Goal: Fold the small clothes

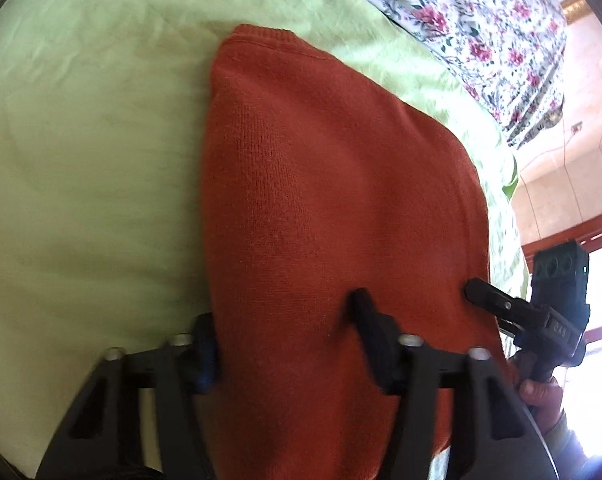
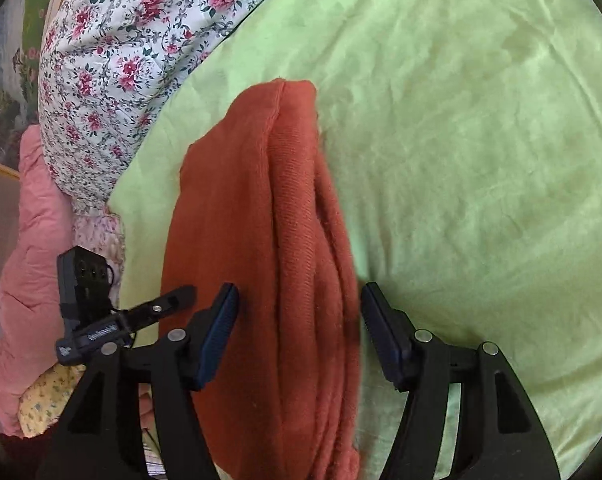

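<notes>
Where the pale green sheet [image 1: 81,160] covers the bed, we see the folded rust-orange knit garment [image 1: 321,200] lying on it, with a floral quilt [image 1: 481,20] at the far side. Our left gripper [image 1: 285,328] sits at the garment's near left edge; its jaws stand partly apart, one finger [image 1: 205,344] at the fold's left border, the other on top of the knit, and we cannot tell whether they pinch it. To the right, our right gripper [image 2: 299,320] straddles the stacked folds [image 2: 313,260], jaws wide and not pressing, while a pink blanket [image 2: 29,260] lies at that view's left
</notes>
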Demonstrator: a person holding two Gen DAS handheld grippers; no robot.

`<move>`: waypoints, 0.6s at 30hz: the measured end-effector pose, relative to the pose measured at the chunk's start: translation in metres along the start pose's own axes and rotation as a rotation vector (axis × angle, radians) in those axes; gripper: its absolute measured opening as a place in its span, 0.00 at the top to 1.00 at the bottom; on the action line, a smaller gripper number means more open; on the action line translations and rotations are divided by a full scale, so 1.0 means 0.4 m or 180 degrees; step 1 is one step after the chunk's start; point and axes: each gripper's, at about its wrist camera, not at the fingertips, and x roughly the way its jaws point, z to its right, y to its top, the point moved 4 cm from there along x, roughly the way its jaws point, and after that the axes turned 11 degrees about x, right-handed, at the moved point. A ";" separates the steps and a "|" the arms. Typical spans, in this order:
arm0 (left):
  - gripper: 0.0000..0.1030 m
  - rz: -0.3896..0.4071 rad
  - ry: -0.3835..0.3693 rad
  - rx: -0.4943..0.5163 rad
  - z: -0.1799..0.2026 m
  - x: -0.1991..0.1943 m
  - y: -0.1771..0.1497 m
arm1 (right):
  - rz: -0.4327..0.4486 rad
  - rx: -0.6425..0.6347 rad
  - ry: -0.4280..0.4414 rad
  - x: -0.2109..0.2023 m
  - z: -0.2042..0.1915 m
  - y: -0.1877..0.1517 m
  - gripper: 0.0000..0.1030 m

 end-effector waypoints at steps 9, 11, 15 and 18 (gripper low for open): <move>0.79 0.0303 -0.0159 -0.0001 0.018 -0.126 -0.020 | -0.0118 -0.0033 0.0221 0.000 -0.057 -0.029 0.78; 0.79 0.0401 -0.0148 -0.0020 0.012 -0.183 -0.036 | -0.0154 -0.0102 0.0270 0.002 -0.092 -0.043 0.78; 0.79 0.0535 -0.0094 -0.0162 -0.050 -0.293 -0.092 | -0.0309 -0.0212 0.0419 0.042 -0.169 -0.091 0.79; 0.79 0.0603 -0.0002 -0.0304 -0.121 -0.364 -0.148 | -0.0474 -0.0298 0.0538 0.099 -0.229 -0.137 0.79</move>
